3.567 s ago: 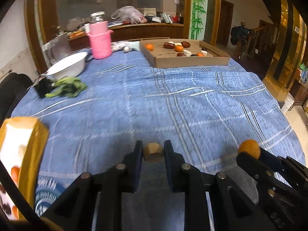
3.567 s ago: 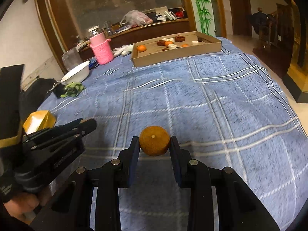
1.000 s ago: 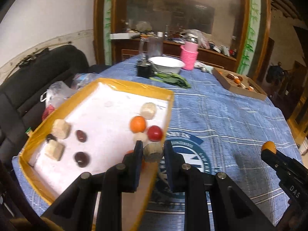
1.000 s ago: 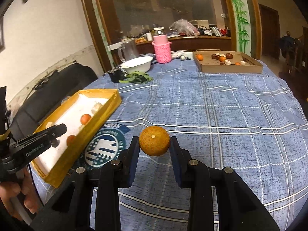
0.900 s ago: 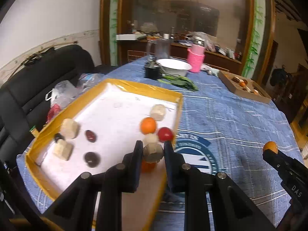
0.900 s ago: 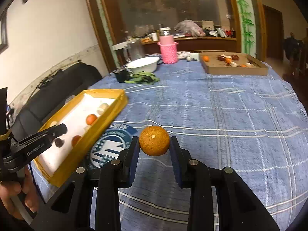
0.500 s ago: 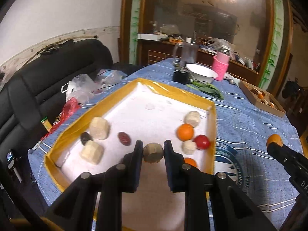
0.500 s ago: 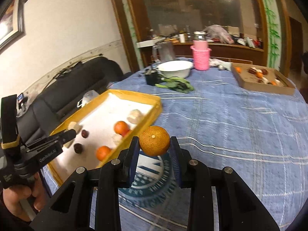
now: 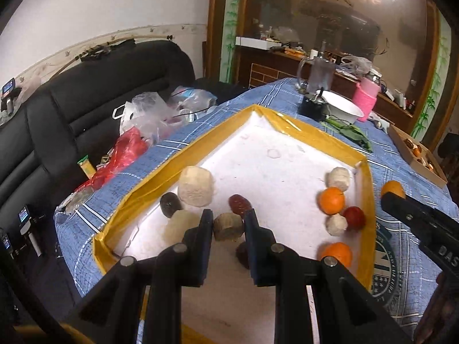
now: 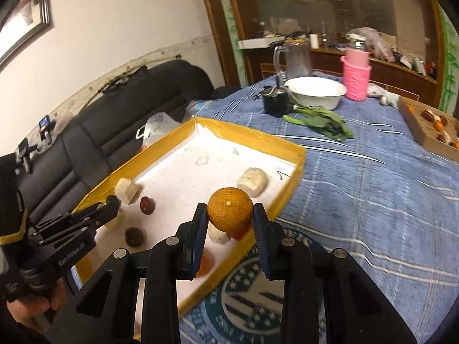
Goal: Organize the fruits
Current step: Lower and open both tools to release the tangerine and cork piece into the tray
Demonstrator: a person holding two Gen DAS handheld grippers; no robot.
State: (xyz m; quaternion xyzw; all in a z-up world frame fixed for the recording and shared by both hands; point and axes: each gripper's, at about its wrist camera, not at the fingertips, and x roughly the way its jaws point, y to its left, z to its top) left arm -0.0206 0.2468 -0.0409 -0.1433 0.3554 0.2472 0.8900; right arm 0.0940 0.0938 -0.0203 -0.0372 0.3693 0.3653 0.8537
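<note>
My left gripper (image 9: 228,226) is shut on a small brown chunk of fruit (image 9: 228,226), held over the white floor of the yellow-rimmed tray (image 9: 312,136). Pale chunks (image 9: 195,186), dark red dates (image 9: 239,204), oranges (image 9: 331,200) and a red fruit (image 9: 354,217) lie in the tray. My right gripper (image 10: 230,216) is shut on an orange (image 10: 230,213), above the tray's near right rim (image 10: 288,192). In the left wrist view that gripper (image 9: 391,193) enters from the right with its orange showing. The left gripper (image 10: 110,202) reaches into the tray at lower left of the right wrist view.
A cardboard box (image 10: 424,134) with more fruit sits at the table's far right. A white bowl (image 10: 315,91), pink cup (image 10: 355,77), black item (image 10: 276,101) and green leaves (image 10: 321,123) stand beyond the tray. A black sofa (image 9: 94,86) with plastic bags (image 9: 152,114) lies left of the table.
Both grippers have swung left toward the tray, each still holding its fruit. The left one now hangs over the tray's floor; the right one has reached the tray's rim.
</note>
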